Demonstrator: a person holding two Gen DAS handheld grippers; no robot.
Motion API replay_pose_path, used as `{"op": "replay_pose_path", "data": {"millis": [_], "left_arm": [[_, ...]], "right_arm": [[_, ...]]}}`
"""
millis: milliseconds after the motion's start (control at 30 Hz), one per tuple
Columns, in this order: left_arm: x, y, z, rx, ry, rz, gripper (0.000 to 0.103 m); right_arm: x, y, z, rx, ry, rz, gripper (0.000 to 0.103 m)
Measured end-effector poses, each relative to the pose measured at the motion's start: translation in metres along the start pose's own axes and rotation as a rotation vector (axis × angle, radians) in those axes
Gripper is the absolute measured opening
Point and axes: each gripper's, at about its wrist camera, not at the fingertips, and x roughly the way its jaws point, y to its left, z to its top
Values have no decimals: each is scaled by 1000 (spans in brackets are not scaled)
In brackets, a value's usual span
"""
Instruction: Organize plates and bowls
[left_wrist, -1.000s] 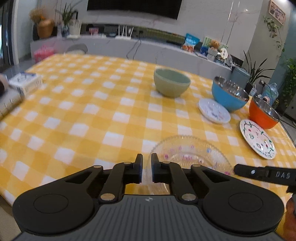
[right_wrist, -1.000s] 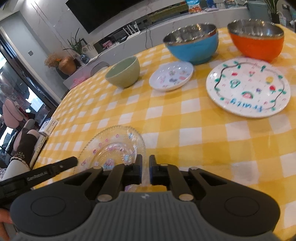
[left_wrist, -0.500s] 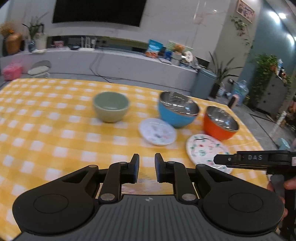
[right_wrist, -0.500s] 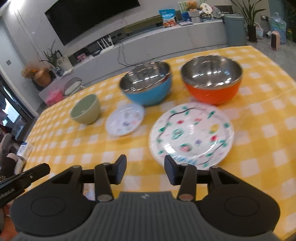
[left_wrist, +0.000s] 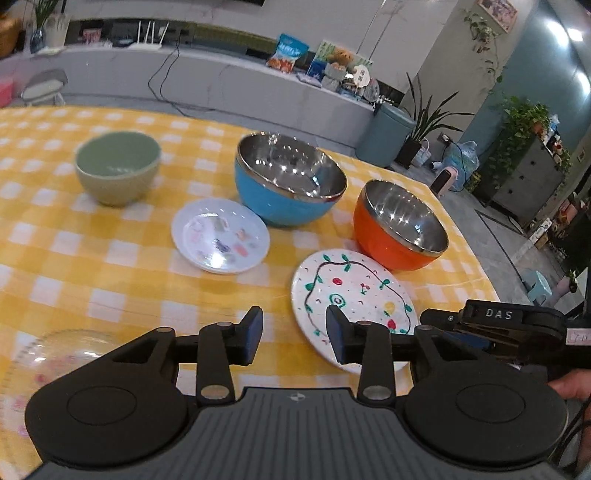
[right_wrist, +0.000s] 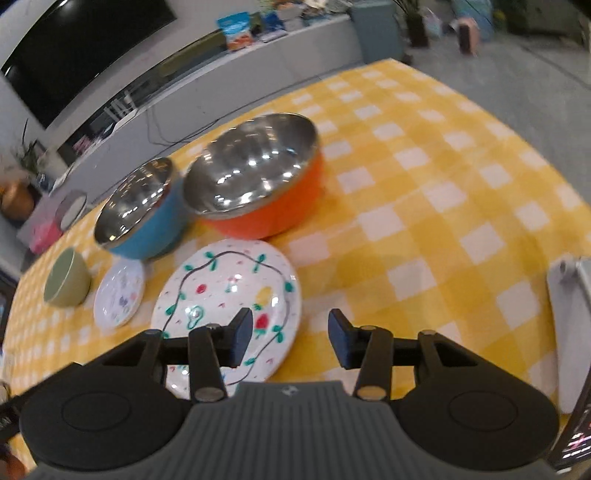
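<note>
Plates and bowls are all on the yellow checked table (left_wrist: 110, 258), nothing stacked yet. Both grippers have swung off the glass plate (left_wrist: 48, 358), which a second ago sat right under their noses and now only peeks in at the bottom left of the left view. They're now over the vine plate (left_wrist: 351, 291).

Left gripper (left_wrist: 294, 334) jaws have just been opening, nothing between them. Right gripper (right_wrist: 290, 338) same deal, jaws apart and empty, its left finger hanging over the vine plate's rim. My guess is the glass plate is parked and the vine plate is next.

Orange bowl (left_wrist: 400, 225) sits just behind the vine plate, blue bowl (left_wrist: 290, 181) beside it. The small plate (left_wrist: 219, 234) sits in front of the blue bowl and the green bowl (left_wrist: 118, 166) is off left.

Hard to see: the vine plate's near edge is hidden behind both grippers, so can't tell if anything touches it. Right view is blurry, and some white thing (right_wrist: 569, 332) is cut off at its right edge.
</note>
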Motion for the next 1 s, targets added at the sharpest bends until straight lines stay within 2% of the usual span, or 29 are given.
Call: {"op": "replay_pose_path", "data": {"millis": [233, 367, 467, 567, 867, 1000], "left_arm": [[29, -4, 3, -56, 28, 3, 43], [42, -1, 2, -74, 40, -1, 43], [50, 3, 1, -104, 52, -14, 43], [54, 6, 0, -121, 55, -36, 43], [66, 13, 3, -161, 49, -78, 43], [72, 14, 9, -161, 45, -79, 42]], "right_arm": [[12, -23, 7, 151, 9, 30, 51], [19, -26, 9, 193, 22, 53, 49], [21, -27, 10, 200, 21, 62, 48], [22, -31, 10, 219, 25, 69, 37], [29, -27, 11, 185, 28, 102, 36], [35, -25, 12, 169, 13, 116, 26]]}}
